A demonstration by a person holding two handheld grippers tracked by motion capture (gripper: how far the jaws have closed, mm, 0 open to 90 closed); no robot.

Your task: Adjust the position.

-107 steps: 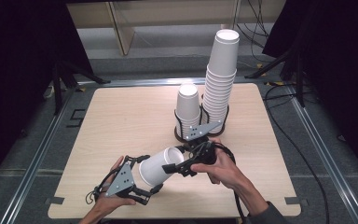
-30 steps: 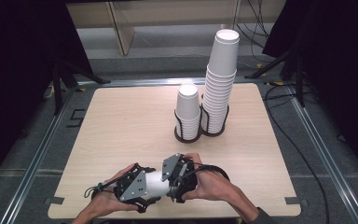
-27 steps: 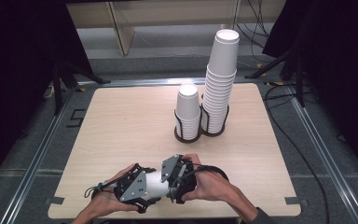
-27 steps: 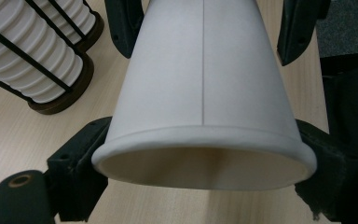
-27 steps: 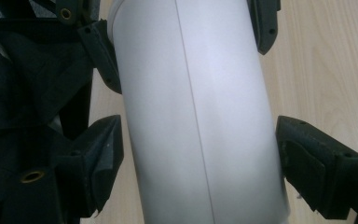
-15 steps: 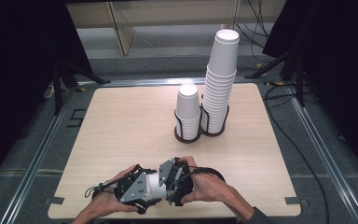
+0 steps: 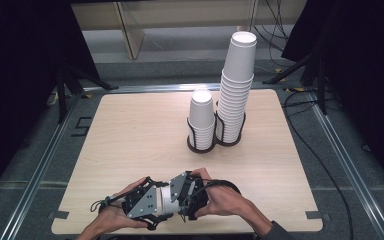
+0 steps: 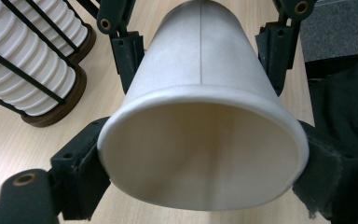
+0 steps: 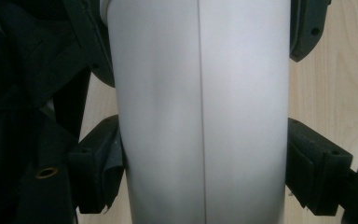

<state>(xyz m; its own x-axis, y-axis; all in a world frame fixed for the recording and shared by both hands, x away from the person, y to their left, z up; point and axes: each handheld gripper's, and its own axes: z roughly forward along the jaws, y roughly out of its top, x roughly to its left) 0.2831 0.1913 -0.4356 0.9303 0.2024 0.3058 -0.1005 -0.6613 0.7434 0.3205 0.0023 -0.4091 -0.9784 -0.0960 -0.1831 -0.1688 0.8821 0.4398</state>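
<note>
At the lower middle of the high view, the left gripper [image 7: 152, 202] and the right gripper [image 7: 182, 192] both close their jaws on one white paper cup [image 7: 166, 199], held lying above the table [image 7: 130, 130]. At the upper right, the short stack [image 7: 201, 117] and the tall stack [image 7: 236, 85] stand in their holders. The cup seems taken out but not yet placed. Whether it is one cup or two nested cups is hard to tell.

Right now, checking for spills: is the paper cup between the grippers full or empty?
Empty: the left gripper view looks straight into the paper cup, showing only bare white inside.
</note>
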